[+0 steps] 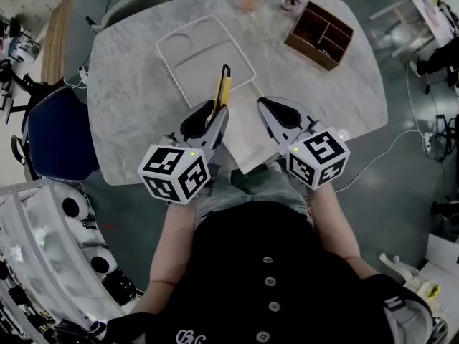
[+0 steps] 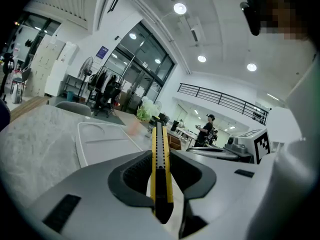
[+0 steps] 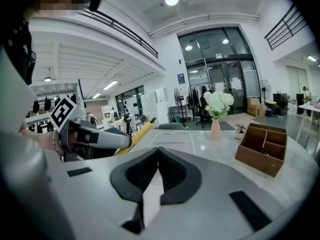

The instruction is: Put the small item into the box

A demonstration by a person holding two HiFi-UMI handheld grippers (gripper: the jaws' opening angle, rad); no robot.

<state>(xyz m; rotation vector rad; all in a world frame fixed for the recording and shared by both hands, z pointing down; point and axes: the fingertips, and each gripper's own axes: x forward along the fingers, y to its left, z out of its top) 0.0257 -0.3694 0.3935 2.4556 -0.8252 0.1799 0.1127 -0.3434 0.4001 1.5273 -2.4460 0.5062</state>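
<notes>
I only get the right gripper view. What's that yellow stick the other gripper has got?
Observer: It's a yellow-and-black utility knife. In the left gripper view, the fingers of the left gripper are closed on it.
Operator: Is there anything in the brown box already?
Observer: Looking down from the head view, the compartments of the wooden box look empty.
Operator: What's next to the table that I can't see?
Observer: A blue chair stands by the table, on the person's left.
</notes>
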